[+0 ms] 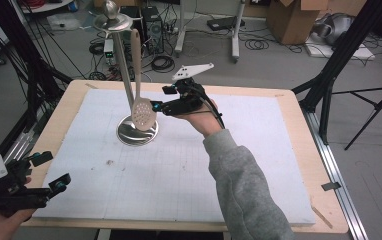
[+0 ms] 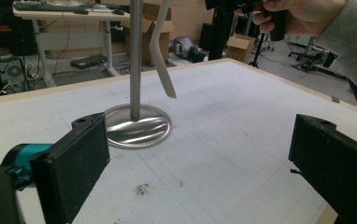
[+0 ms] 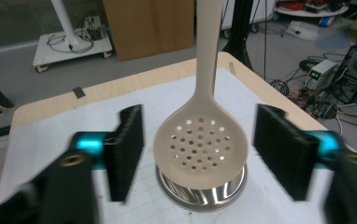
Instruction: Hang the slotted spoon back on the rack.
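- Between the right gripper's [image 3: 197,154] two black pads hangs the skimmer [image 3: 200,151], a beige slotted spoon; pads stand spread, gap on both sides of the bowl, no contact visible.
- Skimmer's perforated bowl faces the right gripper's camera; handle runs straight up and out of the top of that view.
- From the high view, right gripper [image 1: 155,106] sits just beside the skimmer [image 1: 142,114] bowl, on its right, held level by a hand with a grey sleeve [image 1: 241,187].
- Skimmer hangs from the top of a steel stand [image 1: 121,60]; bowl dangles just above the stand's round base [image 1: 137,132], close to the pole.
- Stand base rests on a white gridded mat [image 1: 179,170] over the wooden table [image 1: 304,150].
- Left gripper [image 1: 51,172] is well apart from the skimmer, at the near left corner of the mat, held low by the other hand.
- Left gripper's jaws are spread wide, nothing between them; its view looks over the mat at the stand base [image 2: 138,128] and the skimmer's edge [image 2: 162,70].
- Small dark smudge [image 2: 142,188] on the mat, just ahead of the left gripper.
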Demonstrator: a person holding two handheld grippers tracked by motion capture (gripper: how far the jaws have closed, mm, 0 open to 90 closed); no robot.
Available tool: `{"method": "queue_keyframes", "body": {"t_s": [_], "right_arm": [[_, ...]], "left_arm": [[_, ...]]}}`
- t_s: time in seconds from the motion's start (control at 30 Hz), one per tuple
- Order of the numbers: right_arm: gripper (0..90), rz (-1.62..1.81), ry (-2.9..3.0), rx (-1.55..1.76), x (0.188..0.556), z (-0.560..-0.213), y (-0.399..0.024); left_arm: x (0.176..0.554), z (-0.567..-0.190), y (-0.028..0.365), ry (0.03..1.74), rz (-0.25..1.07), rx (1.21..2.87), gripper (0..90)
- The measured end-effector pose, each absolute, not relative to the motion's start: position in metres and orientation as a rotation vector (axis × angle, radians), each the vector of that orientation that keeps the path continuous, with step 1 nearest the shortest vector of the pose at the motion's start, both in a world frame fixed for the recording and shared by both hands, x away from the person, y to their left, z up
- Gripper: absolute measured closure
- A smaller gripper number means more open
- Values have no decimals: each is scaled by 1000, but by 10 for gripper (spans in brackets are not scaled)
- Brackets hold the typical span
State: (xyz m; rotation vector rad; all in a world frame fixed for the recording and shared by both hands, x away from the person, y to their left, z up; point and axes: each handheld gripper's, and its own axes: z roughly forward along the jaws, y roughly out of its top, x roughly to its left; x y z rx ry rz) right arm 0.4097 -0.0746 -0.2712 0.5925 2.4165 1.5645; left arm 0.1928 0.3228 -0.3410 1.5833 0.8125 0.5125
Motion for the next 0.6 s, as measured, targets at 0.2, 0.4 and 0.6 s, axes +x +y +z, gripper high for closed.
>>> {"method": "queue_keyframes", "body": {"t_s": [0.2, 0.4, 0.6], "right_arm": [[151, 1604, 2404, 577, 397, -275, -92], [133, 1597, 2415, 536, 382, -275, -109], [123, 1610, 2391, 549, 370, -279, -130]], "left_arm": [[200, -341, 318, 797, 495, 1566, 56], [211, -340, 309, 773, 476, 1559, 56], [221, -341, 299, 757, 457, 1566, 56]]}}
